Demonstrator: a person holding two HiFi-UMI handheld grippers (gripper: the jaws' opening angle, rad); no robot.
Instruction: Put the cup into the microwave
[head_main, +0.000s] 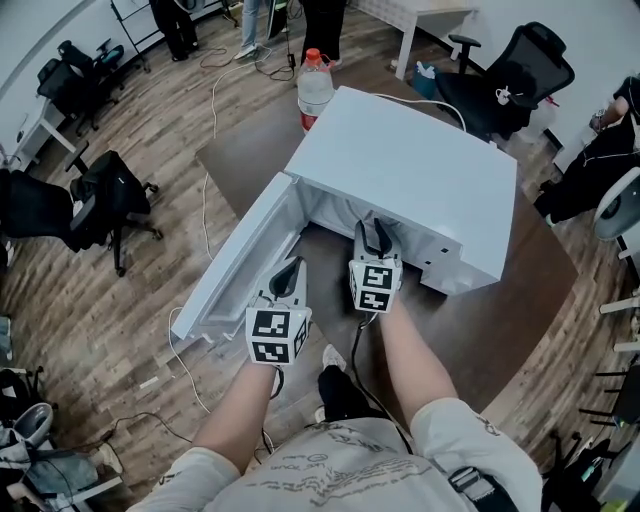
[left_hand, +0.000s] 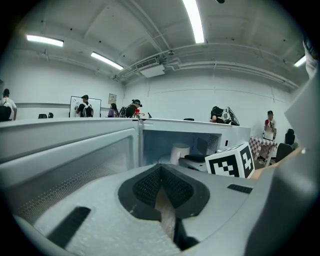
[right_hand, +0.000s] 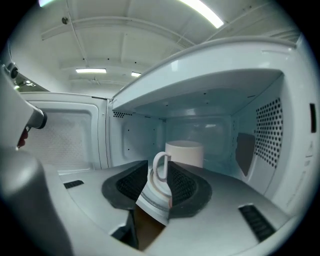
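Observation:
The white microwave (head_main: 400, 170) stands on the brown table with its door (head_main: 240, 265) swung open to the left. Inside it a white cup (right_hand: 184, 152) stands upright on the floor of the cavity, its handle turned toward me. My right gripper (right_hand: 160, 172) reaches into the opening, and the cup's handle sits between its parted pads without being squeezed. In the head view that right gripper (head_main: 375, 235) is at the microwave's mouth. My left gripper (head_main: 290, 272) hovers beside the open door, shut and empty. The left gripper view also shows the cup (left_hand: 179, 151) inside the cavity.
A plastic bottle with a red cap (head_main: 314, 85) stands behind the microwave. The table (head_main: 500, 320) has bare surface to the right. Office chairs (head_main: 510, 75) and cables surround it, and people stand in the background.

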